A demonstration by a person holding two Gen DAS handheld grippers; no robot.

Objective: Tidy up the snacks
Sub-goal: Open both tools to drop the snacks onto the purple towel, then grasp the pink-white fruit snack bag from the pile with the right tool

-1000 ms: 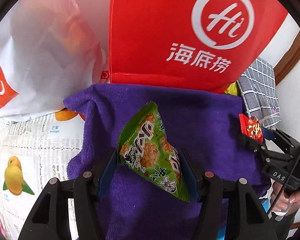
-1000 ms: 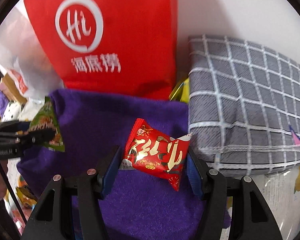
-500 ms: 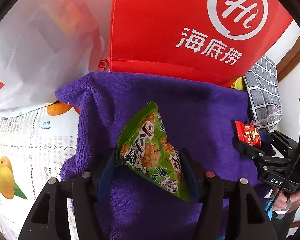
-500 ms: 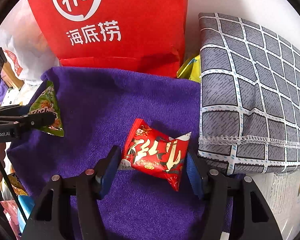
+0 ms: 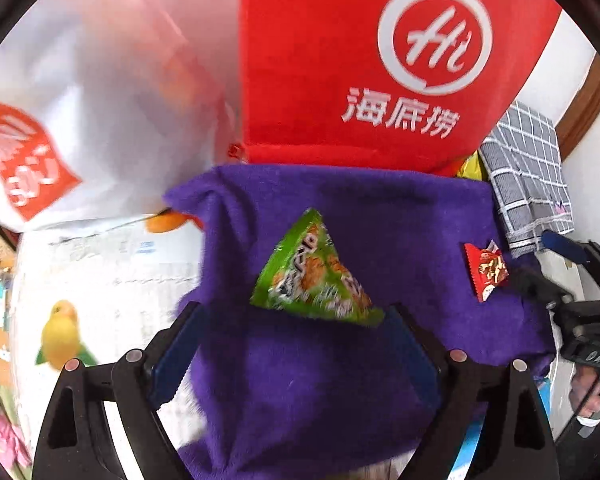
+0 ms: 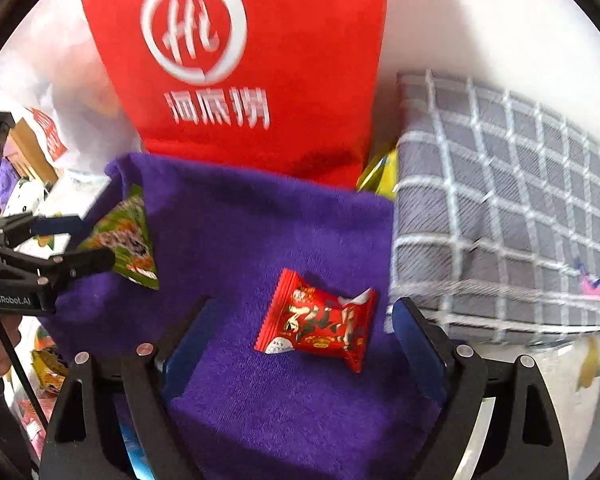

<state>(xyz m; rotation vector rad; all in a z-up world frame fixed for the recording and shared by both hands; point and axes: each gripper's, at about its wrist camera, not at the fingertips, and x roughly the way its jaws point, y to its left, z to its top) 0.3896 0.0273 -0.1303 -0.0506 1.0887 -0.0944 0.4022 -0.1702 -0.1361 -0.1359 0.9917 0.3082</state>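
Observation:
A green triangular snack packet (image 5: pixel 314 274) lies on the purple towel (image 5: pixel 400 216), just beyond my left gripper (image 5: pixel 296 330), whose jaws stand wide open and empty. A red candy packet (image 6: pixel 320 322) lies on the towel (image 6: pixel 260 224) between the open fingers of my right gripper (image 6: pixel 300 328), touching neither finger. The red packet also shows in the left wrist view (image 5: pixel 487 270), and the green packet in the right wrist view (image 6: pixel 126 240), next to the left gripper's fingers (image 6: pixel 82 262).
A red bag with a white logo (image 5: pixel 380 60) stands behind the towel. A grey checked cloth (image 6: pixel 508 208) lies to the right, a white plastic bag (image 5: pixel 80 100) to the left. A fruit-print tablecloth (image 5: pixel 100 280) covers the table. A yellow packet (image 6: pixel 380 172) pokes out between bag and cloth.
Both grippers have opened and let go of their packets. The green and red packets now lie on the towel, and both grippers have drawn back a little.

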